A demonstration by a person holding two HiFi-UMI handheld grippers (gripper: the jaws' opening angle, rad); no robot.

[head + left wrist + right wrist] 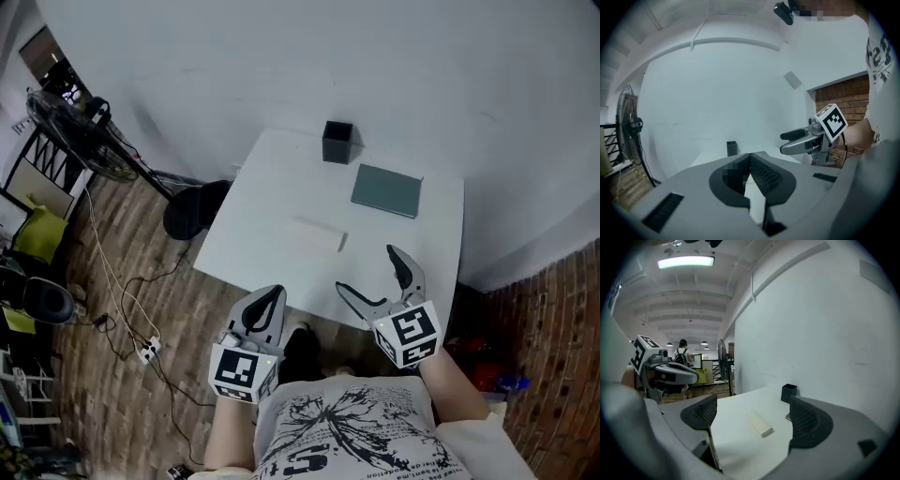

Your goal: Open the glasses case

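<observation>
Near the middle of the white counter (253, 220), a little toward its near edge, the pale glasses case (317, 234) is seen lying flat, shut as far as can be told and touched by nothing. At the far edge of the counter a black square holder (337, 142) is set upright. A flat grey-green pad (386, 190) is laid just beside it on the right, well apart from the case.

Both tongs are held at the near edge of the counter, short of the case. The left tongs (272, 292) are seen at the near left corner with their jaws brought together, tip against tip. In the left gripper view (750, 157) nothing is caught between them, and the black holder (732, 147) is seen beyond their tips.

The right tongs (366, 268) are held to the right of the left ones with the jaws spread wide. In the right gripper view (752, 404) only bare counter is framed between the two ribbed pads. The glasses case (759, 423) is seen further along the counter, lying lengthwise away from the camera and clear of both pads. No object is gripped by either pair.

Left of the counter, a standing fan (84, 131) is placed on the wooden floor (112, 394).
</observation>
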